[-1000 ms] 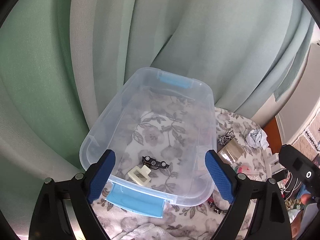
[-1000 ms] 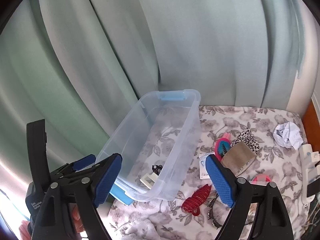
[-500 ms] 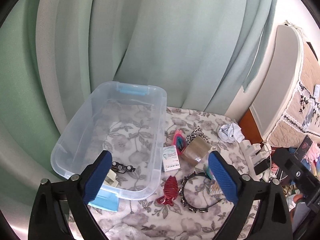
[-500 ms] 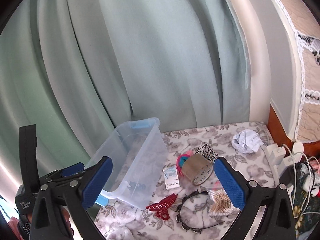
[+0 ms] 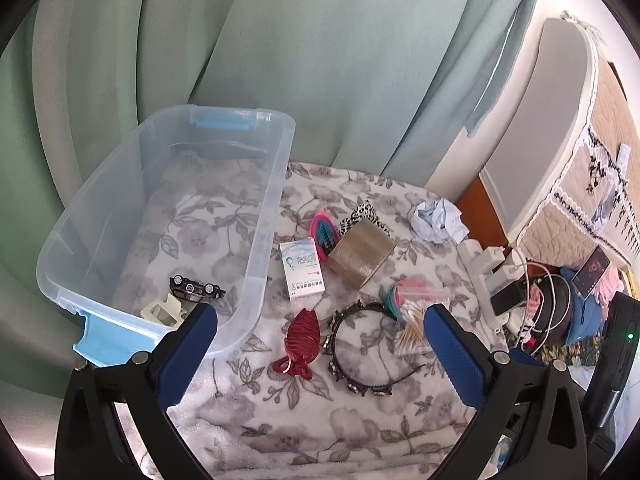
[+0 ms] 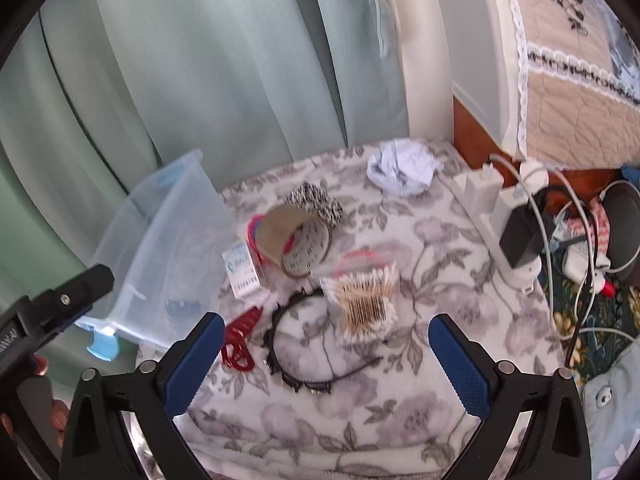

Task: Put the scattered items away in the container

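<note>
Two open grippers, left gripper (image 5: 320, 340) and right gripper (image 6: 322, 340), jaws wide and just opened further, nothing between them. Clear container (image 5: 264, 216) at the blanket's (image 5: 304, 412) left edge, beside a green curtain (image 5: 300, 48). Only in the left view: toy car (image 5: 197, 289) and cream clip (image 5: 162, 311) inside the container's near end. Only in the right view: cotton swabs (image 6: 366, 300) plainly seen in their clear bag. Scattered mid-blanket, outside the container: small box (image 5: 302, 269), tape roll (image 5: 362, 256), red claw clip (image 5: 302, 340), black headband (image 5: 356, 350). Crumpled paper (image 6: 402, 166) near the far edge; power strip (image 6: 496, 216) along the right edge.
</note>
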Tool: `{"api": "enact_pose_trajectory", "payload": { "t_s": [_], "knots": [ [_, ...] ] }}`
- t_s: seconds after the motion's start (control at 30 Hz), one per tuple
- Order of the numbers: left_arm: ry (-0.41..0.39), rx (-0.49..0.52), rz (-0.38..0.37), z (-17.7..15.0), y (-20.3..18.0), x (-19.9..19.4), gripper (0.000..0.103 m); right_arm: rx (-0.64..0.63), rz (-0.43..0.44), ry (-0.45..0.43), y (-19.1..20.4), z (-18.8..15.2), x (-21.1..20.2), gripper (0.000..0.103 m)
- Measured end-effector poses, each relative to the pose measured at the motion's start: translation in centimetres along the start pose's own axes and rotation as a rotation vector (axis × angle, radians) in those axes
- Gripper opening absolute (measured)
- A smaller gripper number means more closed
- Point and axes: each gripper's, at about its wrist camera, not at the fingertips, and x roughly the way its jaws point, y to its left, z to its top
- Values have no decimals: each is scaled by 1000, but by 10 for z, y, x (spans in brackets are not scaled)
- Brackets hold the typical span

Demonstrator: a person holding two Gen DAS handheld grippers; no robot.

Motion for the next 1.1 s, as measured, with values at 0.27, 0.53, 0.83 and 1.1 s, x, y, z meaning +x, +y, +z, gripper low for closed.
{"api": "enact_pose_trajectory", "payload": {
  "t_s": [0.27,0.53,0.83,1.1],
  "knots": [
    [5,97,80,-13,-14,5,103,-43,-62,60,5,-9,13,103],
    [7,135,97,-22,-22,2,103,-45,-88,55,5,-9,7,103],
    [71,176,-3,-34,-44,17,103,-22,-114,67,-10,-12,11,103],
    [222,132,-44,-45,-43,66,103,-32,-83,182,-29,-20,52,103]
  ]
}}
